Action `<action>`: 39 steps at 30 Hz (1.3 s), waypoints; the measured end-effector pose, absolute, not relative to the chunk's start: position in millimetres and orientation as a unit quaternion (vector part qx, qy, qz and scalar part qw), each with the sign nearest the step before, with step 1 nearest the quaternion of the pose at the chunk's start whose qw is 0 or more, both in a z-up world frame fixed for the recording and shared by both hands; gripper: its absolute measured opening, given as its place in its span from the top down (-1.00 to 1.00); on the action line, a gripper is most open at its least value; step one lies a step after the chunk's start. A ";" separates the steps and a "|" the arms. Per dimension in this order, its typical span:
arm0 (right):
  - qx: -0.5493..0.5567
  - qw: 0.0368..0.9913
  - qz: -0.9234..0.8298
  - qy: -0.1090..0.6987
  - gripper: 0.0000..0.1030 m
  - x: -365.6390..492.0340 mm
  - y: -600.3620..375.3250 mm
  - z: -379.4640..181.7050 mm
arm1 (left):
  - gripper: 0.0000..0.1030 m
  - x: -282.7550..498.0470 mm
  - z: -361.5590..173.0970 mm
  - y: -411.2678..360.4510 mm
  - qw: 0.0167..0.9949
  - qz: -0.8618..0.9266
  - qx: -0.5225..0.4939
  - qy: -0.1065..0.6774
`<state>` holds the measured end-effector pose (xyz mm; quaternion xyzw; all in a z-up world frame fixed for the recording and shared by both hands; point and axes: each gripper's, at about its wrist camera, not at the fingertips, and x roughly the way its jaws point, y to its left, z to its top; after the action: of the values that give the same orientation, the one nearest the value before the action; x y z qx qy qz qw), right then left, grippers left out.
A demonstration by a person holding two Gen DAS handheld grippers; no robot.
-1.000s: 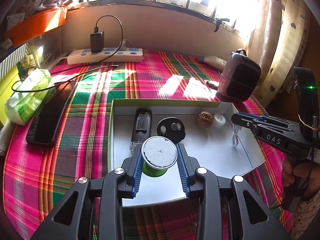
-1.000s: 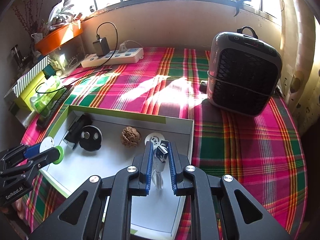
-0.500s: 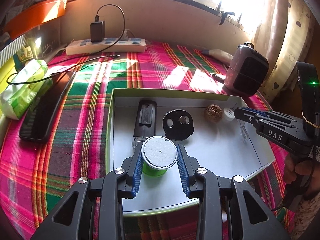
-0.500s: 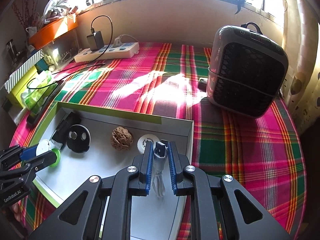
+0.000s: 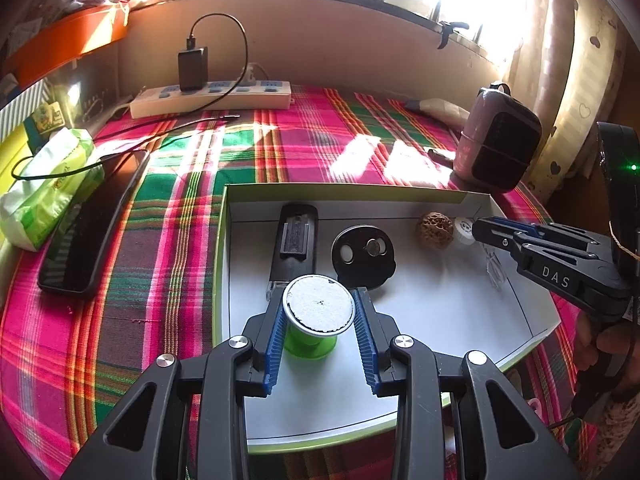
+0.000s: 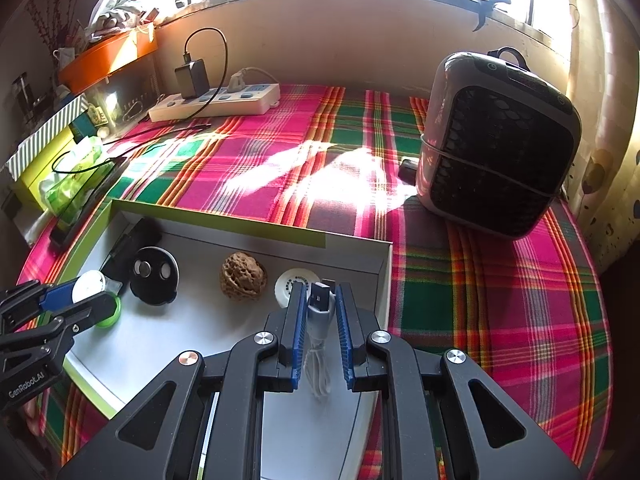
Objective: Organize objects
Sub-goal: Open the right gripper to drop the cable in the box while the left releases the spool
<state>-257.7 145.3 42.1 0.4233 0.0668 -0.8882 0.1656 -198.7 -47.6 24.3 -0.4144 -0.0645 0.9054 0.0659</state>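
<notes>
Two grippers hang tilted down over my white tray [image 5: 440, 312]. Much of the cable's [image 6: 318, 364] loop is hidden between the right gripper's [image 6: 319, 308] clenched blue pads, its USB plug poking up. My left gripper [image 5: 319, 320] grasps a green spool [image 5: 316, 322] by its white-topped rim, above the tray's near left part. A walnut [image 6: 243, 276], a white disc [image 6: 289, 286] and a black round piece [image 6: 155, 276] lie ahead; a heater [image 6: 496, 144] stands on the plaid cloth [image 6: 500, 300].

tablecloth [image 5: 280, 152]: woven plaid cloth | walnut [image 6: 243, 275]: rough, wrinkled
</notes>
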 end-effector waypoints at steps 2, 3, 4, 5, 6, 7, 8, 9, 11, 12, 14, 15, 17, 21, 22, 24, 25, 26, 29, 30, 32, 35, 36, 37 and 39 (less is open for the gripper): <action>0.424 0.167 -0.888 0.064 0.68 -257.5 146.0 42.1 | 0.40 -198.7 24.4 -47.7 0.066 0.906 -0.413 -0.064; 0.424 0.167 -0.888 0.064 0.68 -257.2 145.8 42.0 | 0.40 -198.7 24.5 -47.8 0.067 0.906 -0.413 -0.064; 0.424 0.168 -0.888 0.063 0.67 -257.0 145.8 42.1 | 0.40 -198.8 24.5 -47.8 0.067 0.906 -0.413 -0.064; 0.424 0.169 -0.888 0.062 0.67 -257.0 145.6 42.1 | 0.40 -198.8 24.6 -47.7 0.066 0.906 -0.413 -0.063; 0.424 0.169 -0.888 0.061 0.67 -257.0 145.7 42.1 | 0.40 -198.7 24.7 -47.6 0.066 0.906 -0.413 -0.063; 0.424 0.169 -0.888 0.061 0.67 -257.1 145.3 42.0 | 0.40 -198.7 24.5 -47.8 0.066 0.906 -0.413 -0.062; 0.424 0.169 -0.888 0.060 0.67 -256.9 145.2 41.9 | 0.40 -198.6 24.5 -47.8 0.066 0.906 -0.413 -0.064; 0.424 0.170 -0.888 0.061 0.67 -256.6 144.9 42.0 | 0.40 -198.6 24.4 -47.5 0.066 0.906 -0.413 -0.064; 0.424 0.171 -0.887 0.062 0.67 -256.1 144.4 42.1 | 0.40 -198.9 24.6 -47.5 0.064 0.906 -0.414 -0.062; 0.424 0.172 -0.887 0.062 0.67 -256.0 144.3 42.1 | 0.40 -198.8 24.8 -46.9 0.063 0.906 -0.414 -0.061; 0.424 0.171 -0.887 0.062 0.67 -255.9 144.4 42.1 | 0.40 -199.0 24.6 -45.9 0.061 0.907 -0.414 -0.056; 0.424 0.171 -0.887 0.062 0.67 -256.0 144.2 42.0 | 0.40 -198.7 24.4 -45.6 0.060 0.907 -0.413 -0.054; 0.423 0.171 -0.888 0.061 0.66 -256.1 144.3 41.9 | 0.40 -198.8 24.4 -45.5 0.060 0.907 -0.414 -0.053; 0.424 0.174 -0.887 0.062 0.65 -256.2 144.0 41.9 | 0.40 -198.4 24.6 -45.9 0.060 0.907 -0.414 -0.055; 0.424 0.173 -0.887 0.062 0.63 -256.5 143.5 41.9 | 0.40 -198.3 24.8 -45.8 0.059 0.907 -0.414 -0.055; 0.424 0.175 -0.887 0.061 0.55 -256.1 143.7 41.9 | 0.39 -197.9 25.2 -46.1 0.059 0.906 -0.414 -0.056; 0.424 0.175 -0.887 0.061 0.44 -255.9 143.3 41.7 | 0.38 -197.5 25.4 -46.2 0.060 0.906 -0.414 -0.058; 0.424 0.175 -0.887 0.060 0.36 -255.7 143.4 41.4 | 0.38 -197.5 25.5 -46.6 0.061 0.906 -0.414 -0.059; 0.424 0.176 -0.886 0.058 0.33 -255.2 142.9 41.5 | 0.37 -197.5 25.0 -46.3 0.060 0.906 -0.414 -0.060; 0.423 0.177 -0.887 0.058 0.33 -255.0 142.5 41.6 | 0.37 -197.4 25.1 -46.0 0.060 0.906 -0.414 -0.060; 0.422 0.176 -0.887 0.059 0.32 -254.5 142.4 42.0 | 0.37 -197.3 25.3 -46.2 0.059 0.906 -0.415 -0.061; 0.421 0.175 -0.888 0.059 0.30 -254.2 142.4 42.4 | 0.34 -196.7 26.1 -45.4 0.058 0.907 -0.413 -0.060; 0.421 0.175 -0.888 0.058 0.27 -254.2 142.6 42.5 | 0.34 -196.6 26.2 -45.3 0.058 0.907 -0.413 -0.060; 0.421 0.176 -0.888 0.057 0.21 -254.2 142.8 42.5 | 0.33 -196.5 26.3 -45.2 0.058 0.907 -0.413 -0.061; 0.420 0.177 -0.888 0.058 0.17 -253.1 142.4 42.7 | 0.32 -195.9 27.6 -45.1 0.056 0.908 -0.412 -0.061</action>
<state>-253.1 142.4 42.7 0.4200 0.0583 -0.8881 0.1774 -195.9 -45.1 27.6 -0.4117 -0.0609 0.9076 0.0559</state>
